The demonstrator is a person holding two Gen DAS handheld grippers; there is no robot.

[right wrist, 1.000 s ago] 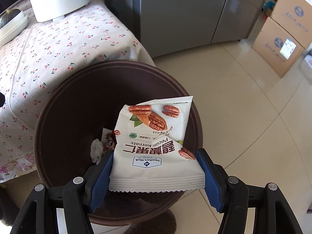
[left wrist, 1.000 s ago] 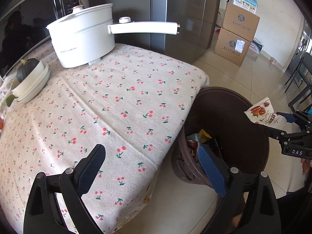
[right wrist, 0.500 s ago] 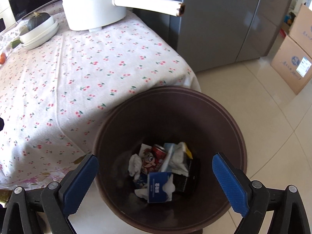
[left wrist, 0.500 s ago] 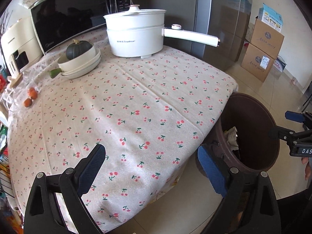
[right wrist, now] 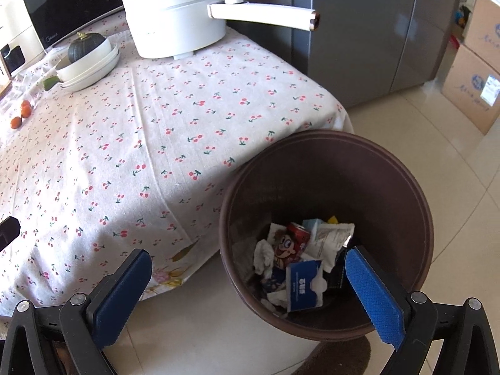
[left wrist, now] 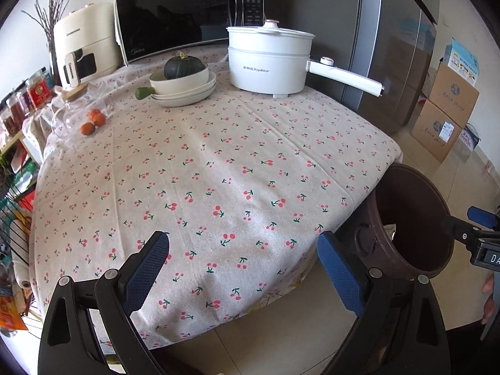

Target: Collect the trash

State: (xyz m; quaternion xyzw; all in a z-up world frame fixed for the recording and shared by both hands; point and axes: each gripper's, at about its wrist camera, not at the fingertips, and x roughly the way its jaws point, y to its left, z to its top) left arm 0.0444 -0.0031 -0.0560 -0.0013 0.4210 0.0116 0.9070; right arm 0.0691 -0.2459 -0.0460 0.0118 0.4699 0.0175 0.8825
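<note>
A brown trash bin (right wrist: 328, 139) stands on the floor at the corner of the cherry-print table (right wrist: 125, 140). Inside it lie a white snack bag (right wrist: 331, 237), a red can (right wrist: 298, 232), a blue tissue pack (right wrist: 303, 284) and crumpled paper. My right gripper (right wrist: 247, 256) hangs above the bin's near left rim; its jaws are opening wide and nothing is between them. My left gripper (left wrist: 242, 243) is open and empty over the table's near edge. The bin (left wrist: 406, 170) shows at the right of the left wrist view, with the right gripper (left wrist: 481, 228) beyond it.
On the table's far side stand a white electric pot (left wrist: 268, 59) with a long handle, stacked bowls holding a dark squash (left wrist: 184, 84), small oranges (left wrist: 92, 122) and a microwave (left wrist: 187, 15). A grey fridge and cardboard boxes (left wrist: 447, 109) line the tiled floor at the right.
The right gripper let go of the snack bag, which now lies in the bin, and its jaws spread wide. Both grippers drew back and rose; the left view swung over the table.
</note>
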